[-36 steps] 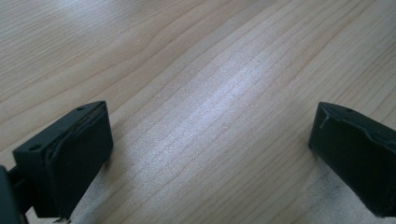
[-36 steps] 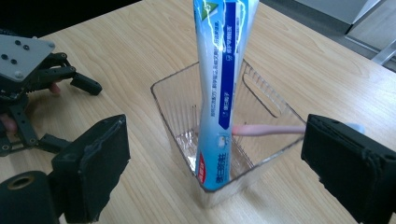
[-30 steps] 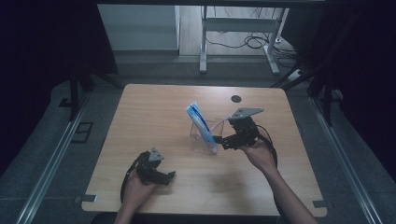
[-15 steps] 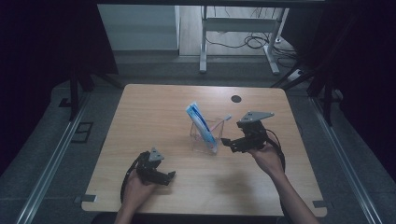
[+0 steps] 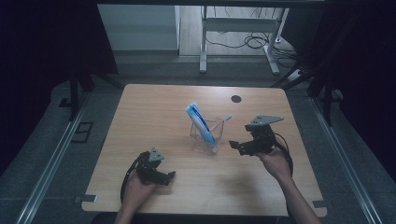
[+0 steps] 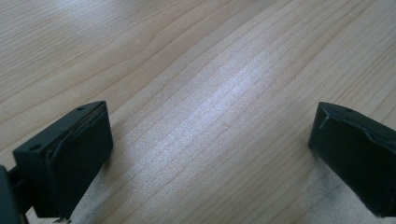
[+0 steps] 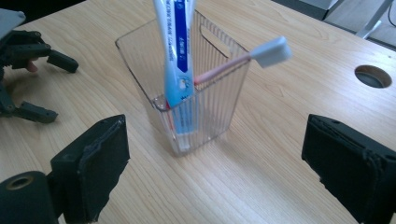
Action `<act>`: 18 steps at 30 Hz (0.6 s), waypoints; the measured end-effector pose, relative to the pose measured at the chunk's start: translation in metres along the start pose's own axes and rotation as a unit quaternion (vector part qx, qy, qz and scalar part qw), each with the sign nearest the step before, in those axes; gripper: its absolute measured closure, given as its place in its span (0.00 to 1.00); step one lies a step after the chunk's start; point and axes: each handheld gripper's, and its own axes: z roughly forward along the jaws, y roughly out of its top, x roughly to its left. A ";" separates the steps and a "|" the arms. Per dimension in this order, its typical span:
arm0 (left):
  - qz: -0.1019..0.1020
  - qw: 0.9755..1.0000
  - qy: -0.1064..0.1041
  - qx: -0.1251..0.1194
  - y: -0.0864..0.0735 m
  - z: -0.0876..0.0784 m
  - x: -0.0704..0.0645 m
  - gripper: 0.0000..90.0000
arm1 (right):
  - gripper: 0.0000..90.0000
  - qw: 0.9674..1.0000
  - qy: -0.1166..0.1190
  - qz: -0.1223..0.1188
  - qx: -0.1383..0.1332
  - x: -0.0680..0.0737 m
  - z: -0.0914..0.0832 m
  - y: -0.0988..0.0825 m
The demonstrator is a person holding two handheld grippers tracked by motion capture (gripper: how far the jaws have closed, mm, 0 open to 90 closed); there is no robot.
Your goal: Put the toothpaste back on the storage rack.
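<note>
Right gripper [image 5: 235, 145] has backed off from the clear holder [image 5: 204, 139] since a sec ago: it was at the cup's rim w/ the tube, now it sits apart at the holder's 3 o'clock, jaws spread wide & empty. In the right gripper view its pads frame the holder w/ bare wood between, nothing pinched. The pink toothbrush [image 7: 243, 58] leans out over the rim, head toward the holder's 1 o'clock in the high view, and the toothpaste tube [image 7: 175, 51] stands tilted toward 11 o'clock. Judgement: both items look dropped in and let go, so the loading step seems done; what's left is prob. just pulling the hand clear.

Left gripper [image 5: 169, 176] rests on the table [image 5: 140, 107] at the holder's 7 o'clock, well apart, hasn't moved. Its jaws are also wide, nothing but wood grain between them in the left gripper view.

Count:
- holder: 1, upright near table centre
- toothpaste tube: 1, inside holder
- toothbrush: 1, inside holder
- grippers: 2, both empty
- cable hole [image 5: 236, 99]: 1, at holder's 1 o'clock, further back
</note>
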 end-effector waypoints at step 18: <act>-0.001 1.000 0.002 -0.001 0.000 0.000 -0.001 0.00 | 0.08 0.999 -0.028 0.002 0.015 -0.010 -0.018 -0.025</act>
